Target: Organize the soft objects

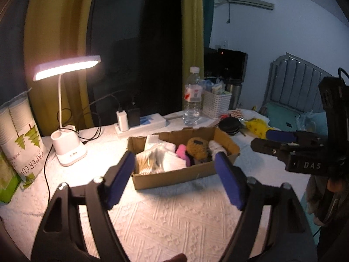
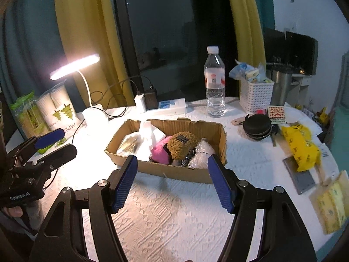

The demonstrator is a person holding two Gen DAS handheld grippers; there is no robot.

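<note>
A shallow cardboard box (image 1: 174, 178) (image 2: 174, 172) sits mid-table on the white cloth. Inside it lie a brown plush toy (image 1: 198, 147) (image 2: 182, 145), a pink plush (image 1: 181, 151) (image 2: 160, 151), white folded cloths (image 1: 172, 163) (image 2: 150, 134), a clear bag of swabs (image 1: 149, 161) and bubble wrap (image 2: 200, 155). My left gripper (image 1: 174, 176) hovers open in front of the box with nothing between its blue pads. My right gripper (image 2: 172, 181) is likewise open and empty, just short of the box's near wall. Each gripper shows at the edge of the other's view: the right gripper (image 1: 274, 139), the left gripper (image 2: 54, 143).
A lit desk lamp (image 1: 67, 146) and a paper-cup sleeve (image 1: 19, 135) stand at the left. Behind the box are a power strip (image 1: 141, 122), a water bottle (image 2: 214, 83) and a white basket (image 2: 256, 96). A black round case (image 2: 257, 126), yellow bag (image 2: 302, 146) and tissue pack (image 2: 331, 205) lie right.
</note>
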